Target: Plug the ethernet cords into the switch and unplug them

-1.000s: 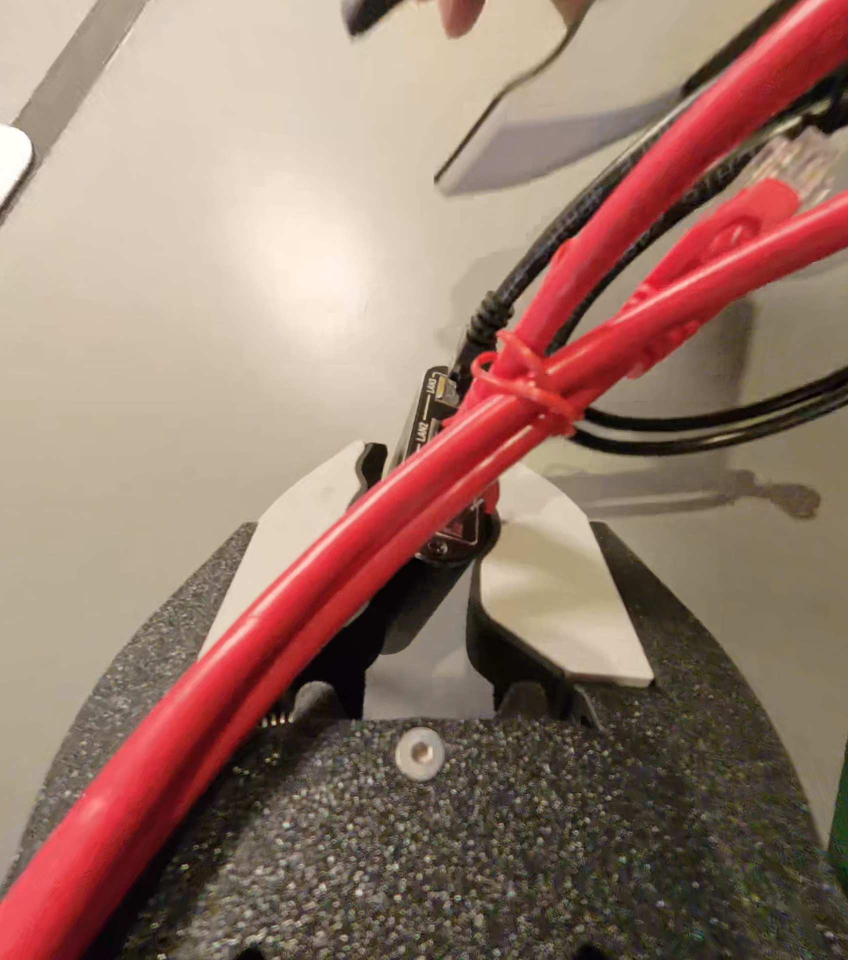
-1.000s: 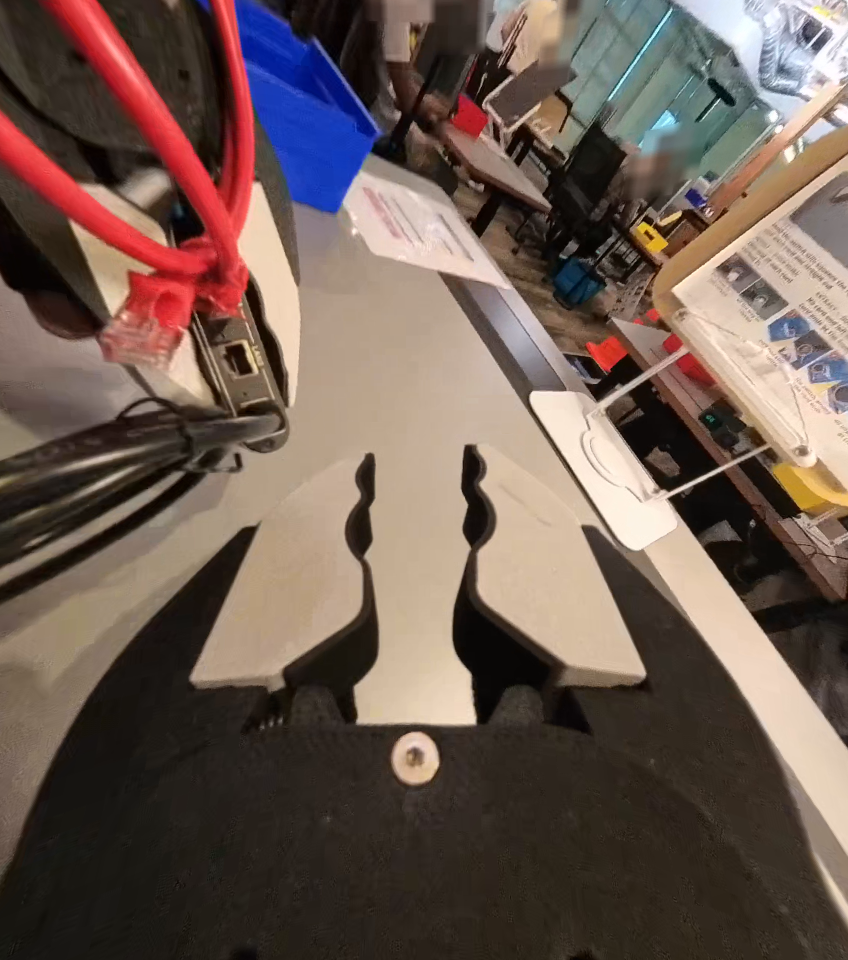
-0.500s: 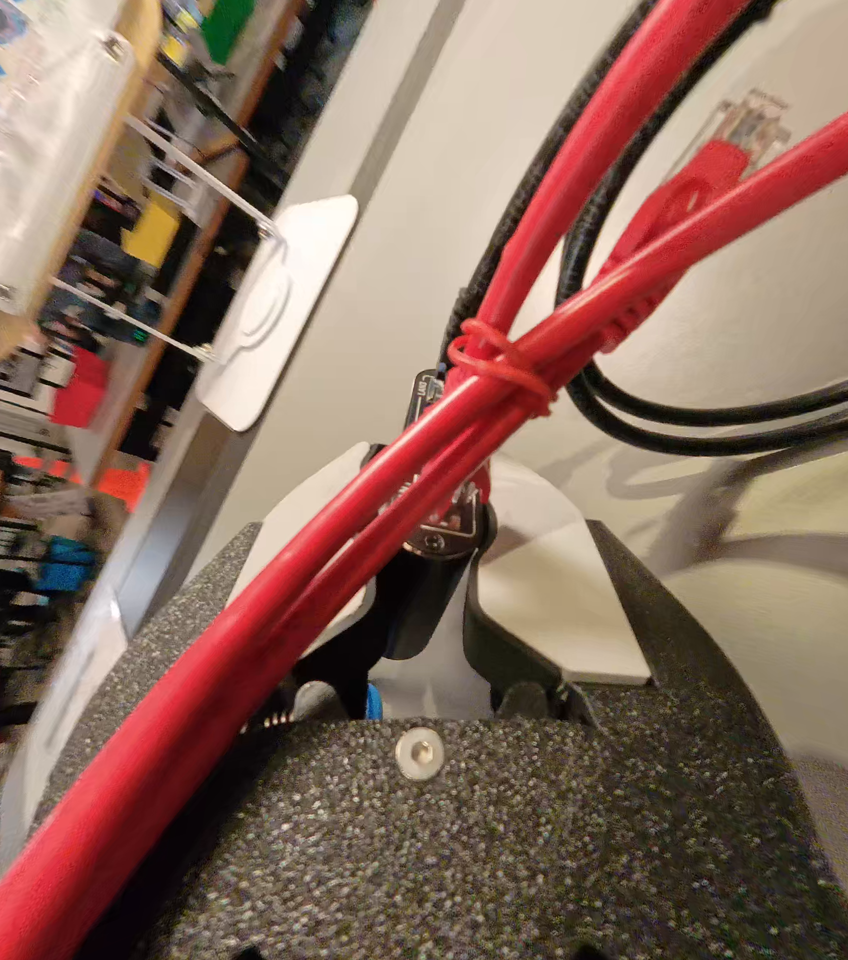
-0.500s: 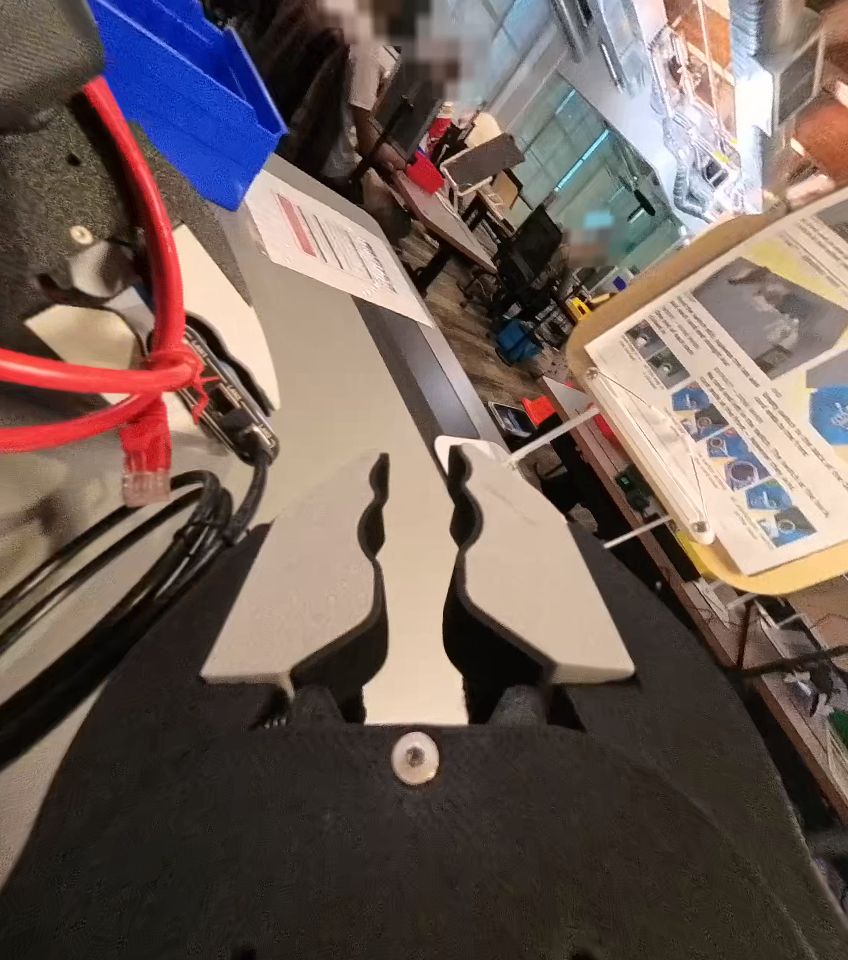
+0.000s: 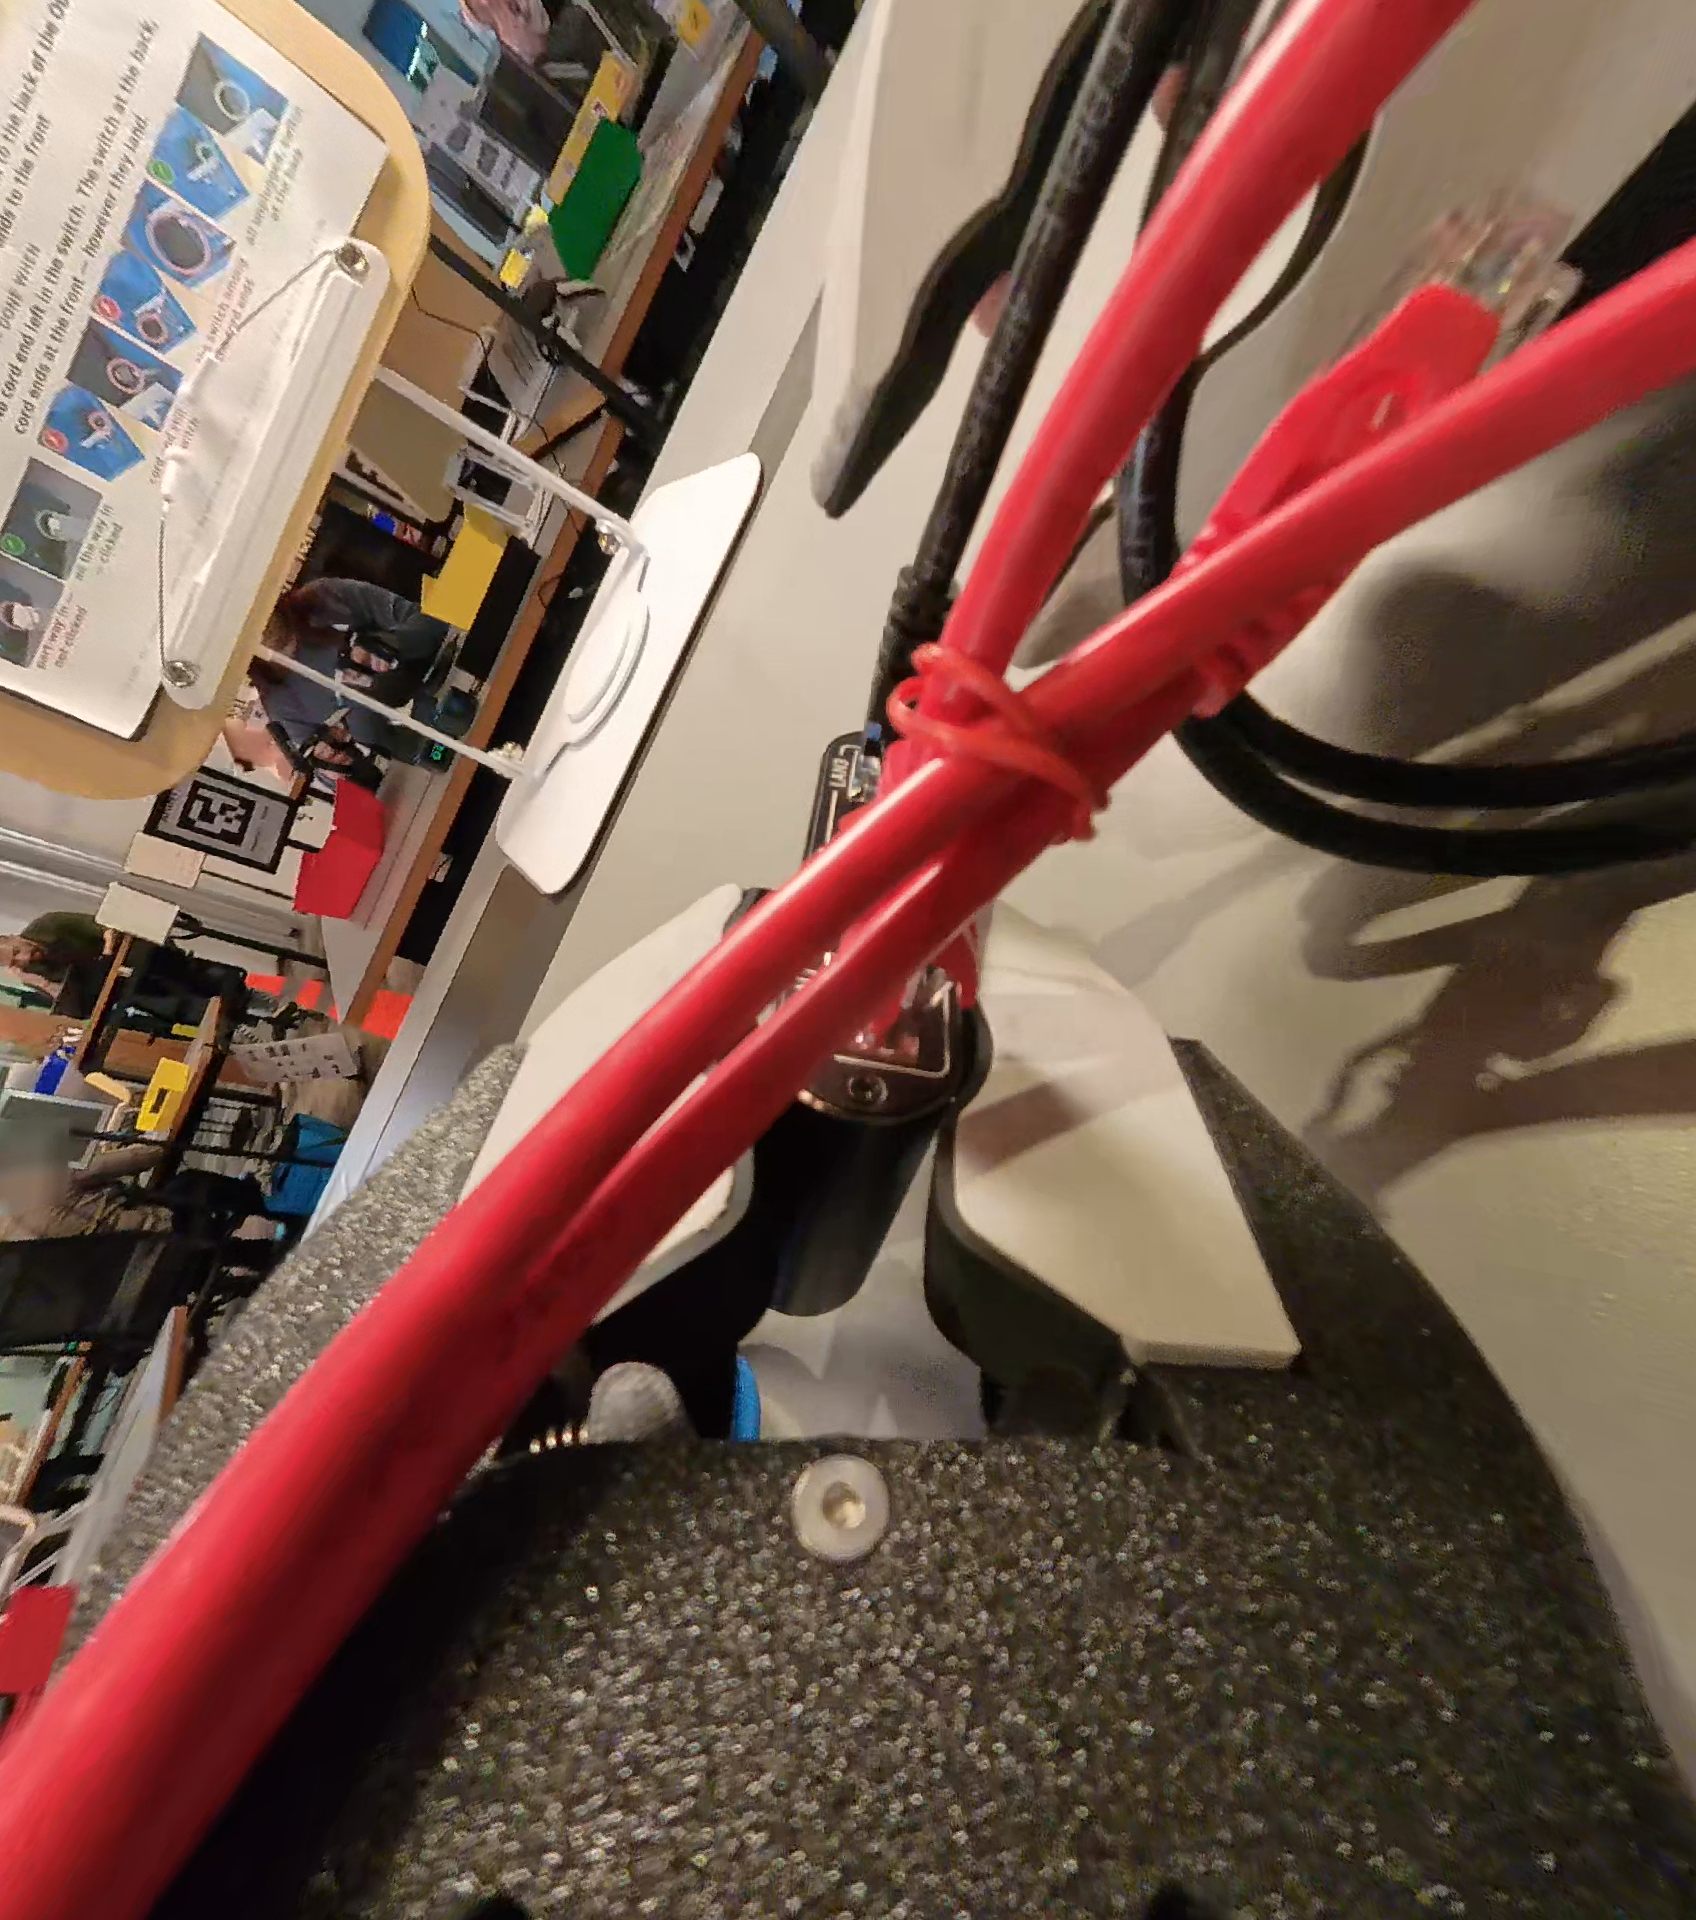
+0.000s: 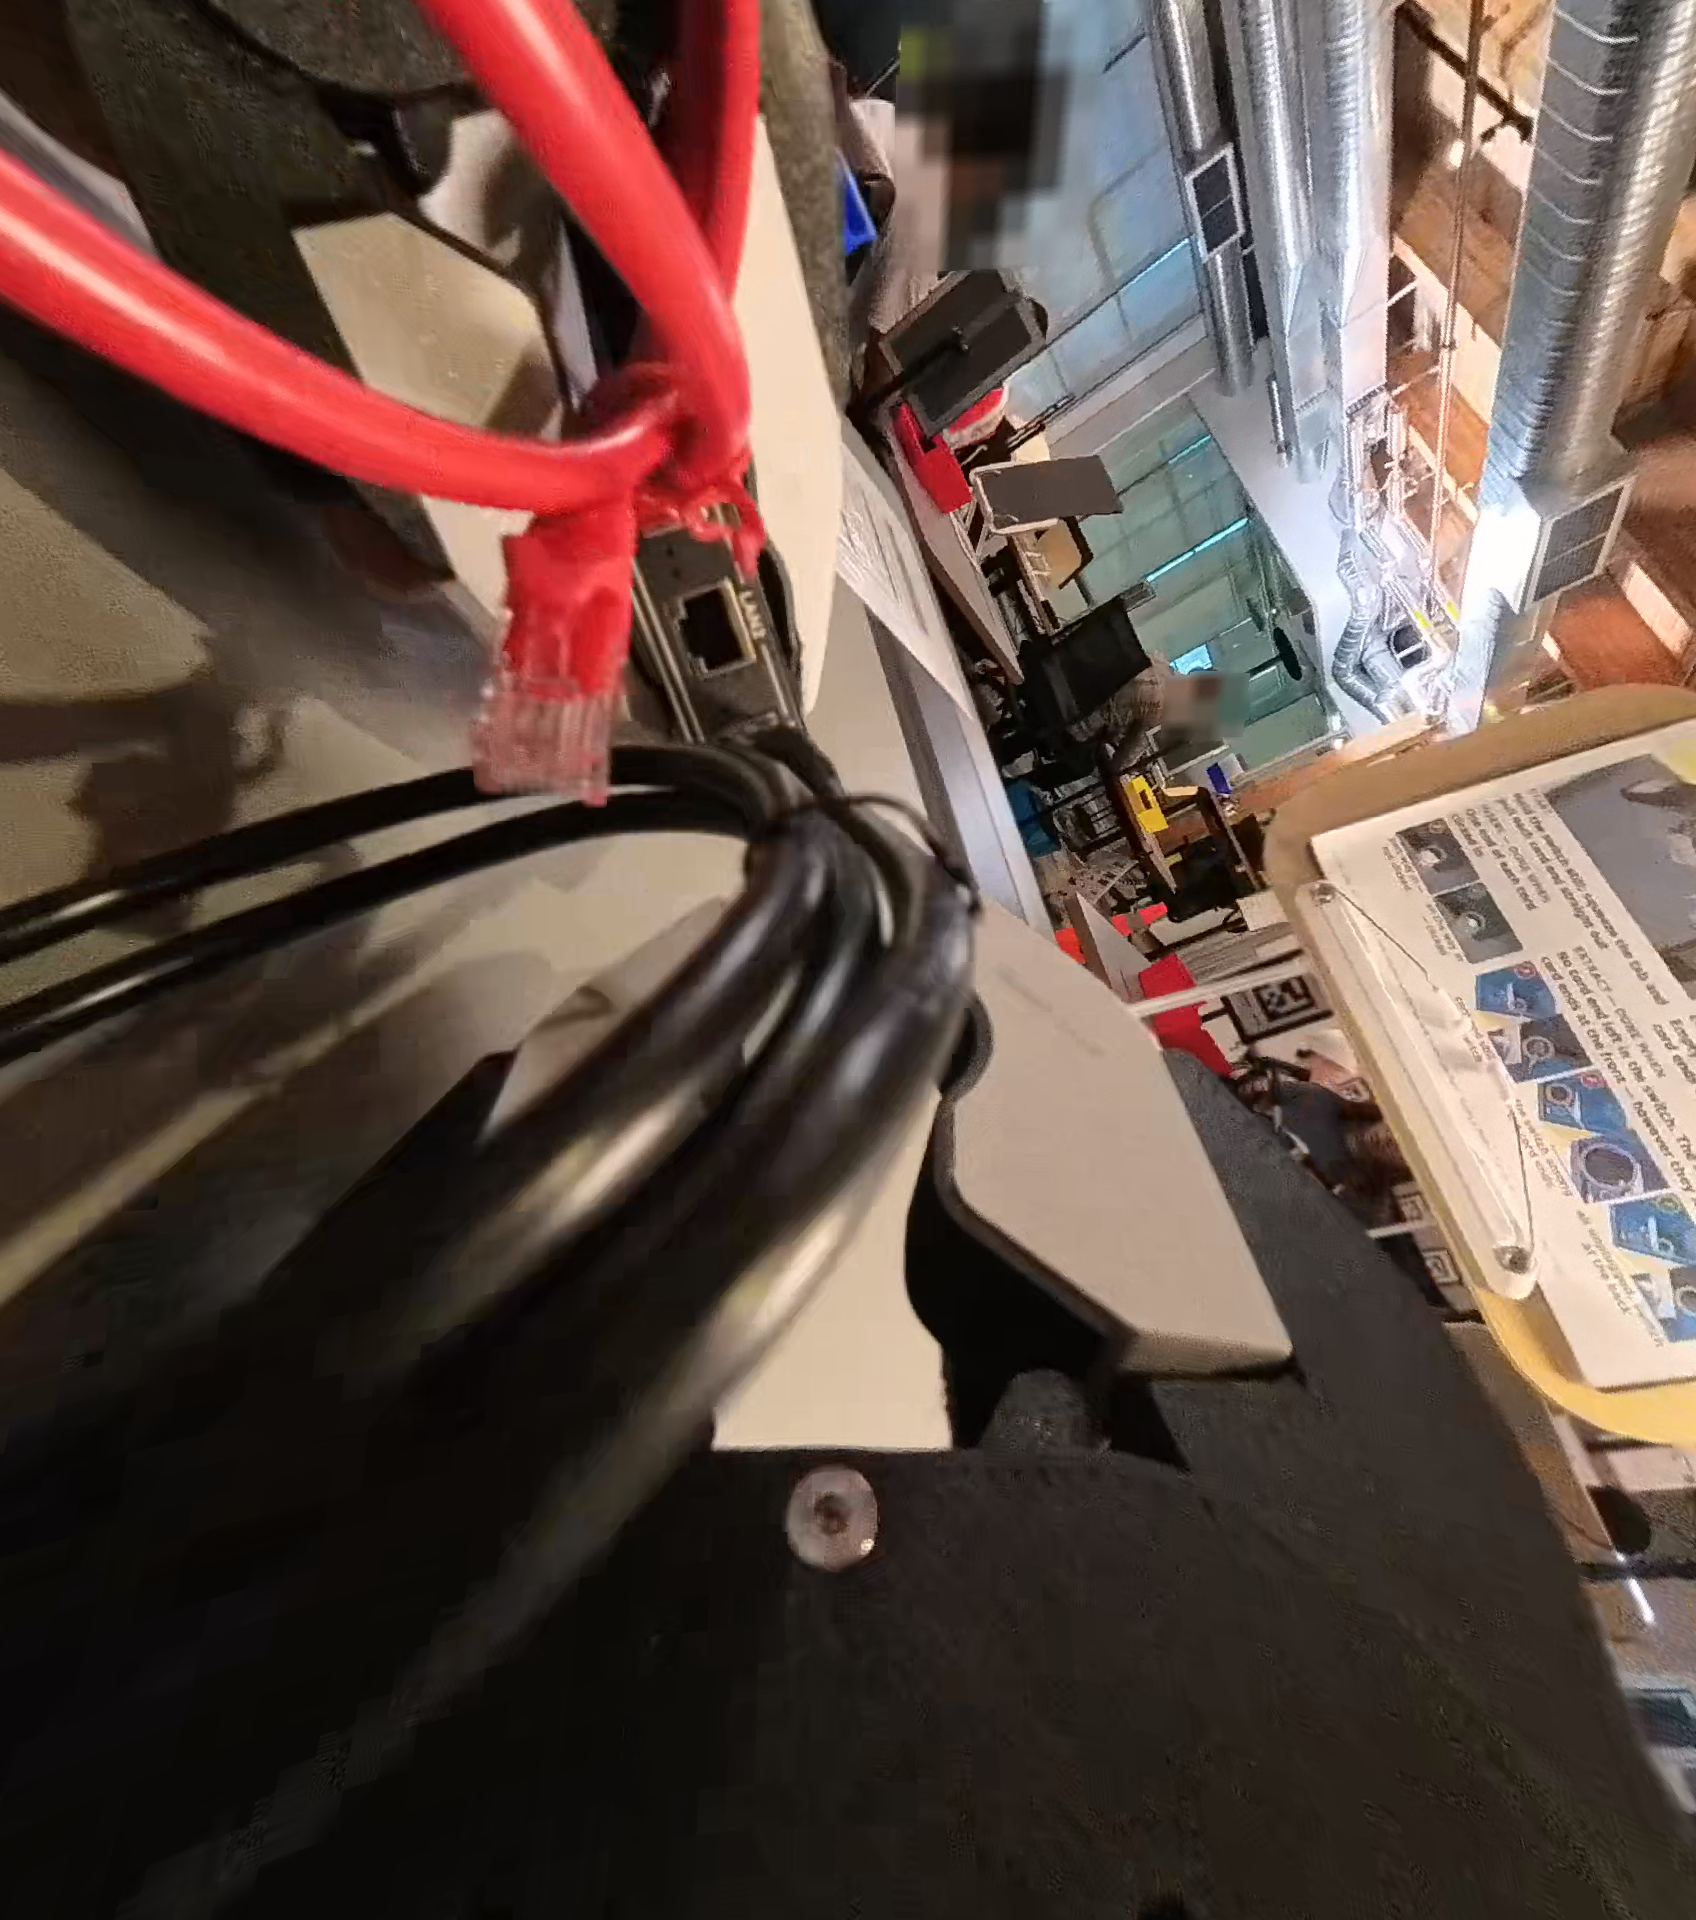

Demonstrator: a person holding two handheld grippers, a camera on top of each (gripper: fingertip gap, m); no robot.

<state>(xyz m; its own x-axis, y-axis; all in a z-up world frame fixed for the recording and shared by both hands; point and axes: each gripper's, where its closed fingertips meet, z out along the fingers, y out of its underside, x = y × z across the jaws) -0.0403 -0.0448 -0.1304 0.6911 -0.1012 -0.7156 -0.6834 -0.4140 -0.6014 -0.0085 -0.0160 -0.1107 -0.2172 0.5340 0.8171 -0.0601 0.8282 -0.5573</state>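
My left gripper [image 5: 875,935] is shut on a small black switch [image 5: 885,1081], held off the grey table [image 5: 1602,1299]. A red ethernet cord [image 5: 532,1299], bound by a red tie [image 5: 989,738], runs over the gripper. Its free plug [image 5: 1436,332] hangs loose. In the right wrist view the switch [image 6: 709,634] shows an empty port, with the free red plug [image 6: 553,675] just left of it. My right gripper [image 6: 823,966] is open. A looped black cord [image 6: 823,997] lies between its fingers and hides most of the left one. The black cord [image 5: 1446,810] also shows in the left wrist view.
An instruction sheet on a wooden board [image 6: 1602,1039] stands on a clear holder with a white base [image 5: 636,665] near the table edge. It also shows in the left wrist view [image 5: 148,364]. Workbenches, chairs and people lie beyond the edge. Left tips to right tips: about 5 cm.
Both views have tilted. My right gripper has moved up to the black cord loop, which now lies between its fingers. The left gripper still holds the switch.
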